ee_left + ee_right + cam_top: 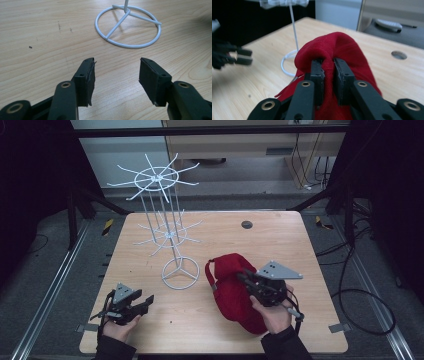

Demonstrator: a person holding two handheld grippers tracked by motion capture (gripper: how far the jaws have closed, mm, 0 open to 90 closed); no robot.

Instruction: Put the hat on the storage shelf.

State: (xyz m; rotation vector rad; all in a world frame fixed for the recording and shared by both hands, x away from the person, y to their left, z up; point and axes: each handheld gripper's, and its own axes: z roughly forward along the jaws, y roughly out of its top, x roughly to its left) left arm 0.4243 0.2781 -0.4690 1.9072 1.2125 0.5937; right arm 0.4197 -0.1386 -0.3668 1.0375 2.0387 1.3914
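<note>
High view: right gripper (246,279) pinches a fold of the red cap (235,292), which lies on the desk (280,240) directly under and ahead of it. Left gripper (145,302) sits low over the desk, jaws spread, holding nothing; white wire rack (167,232) stands ahead of it, base ring just ahead and to its right

Left gripper view: left gripper (116,72) spread wide, bare desk (37,50) between the jaws, rack base ring (128,26) just ahead

Right gripper view: right gripper (328,68) pressed on a ridge of red cap (337,47) fabric; rack pole ahead-left, left gripper (243,56) blurred far left
</note>
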